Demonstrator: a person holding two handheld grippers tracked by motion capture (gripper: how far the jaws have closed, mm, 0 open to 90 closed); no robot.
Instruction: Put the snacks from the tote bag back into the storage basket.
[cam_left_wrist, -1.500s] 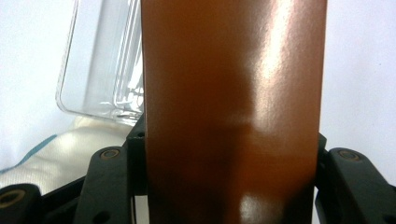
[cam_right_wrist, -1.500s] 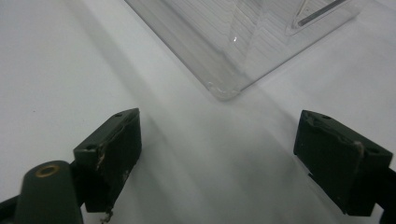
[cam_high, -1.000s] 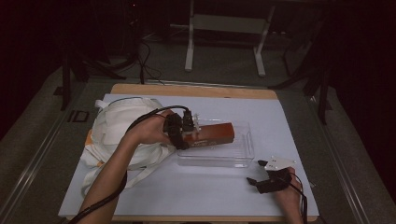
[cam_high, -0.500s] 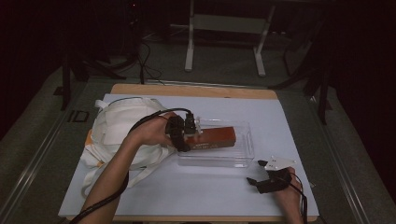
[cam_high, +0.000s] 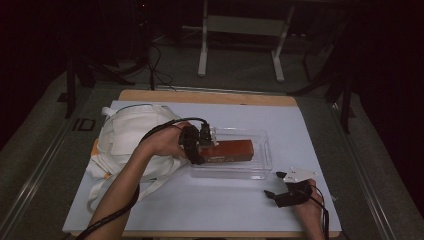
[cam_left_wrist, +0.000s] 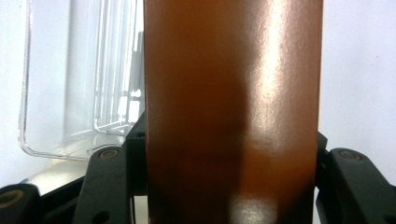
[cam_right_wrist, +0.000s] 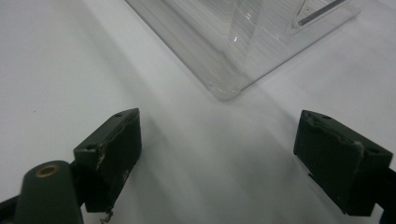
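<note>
I have the left gripper (cam_high: 202, 145) clamped on one end of a glossy brown box (cam_high: 227, 150), which sits in the clear tray (cam_high: 262, 155) at mid-mat (cam_high: 300, 125). I judge it placed; next, release and back away. My right gripper (cam_high: 280, 186) rests with jaws apart near the front right corner.

The left gripper (cam_high: 207, 145) has carried the brown box (cam_high: 227, 150) slightly lower into the clear tray (cam_high: 260, 167).
</note>
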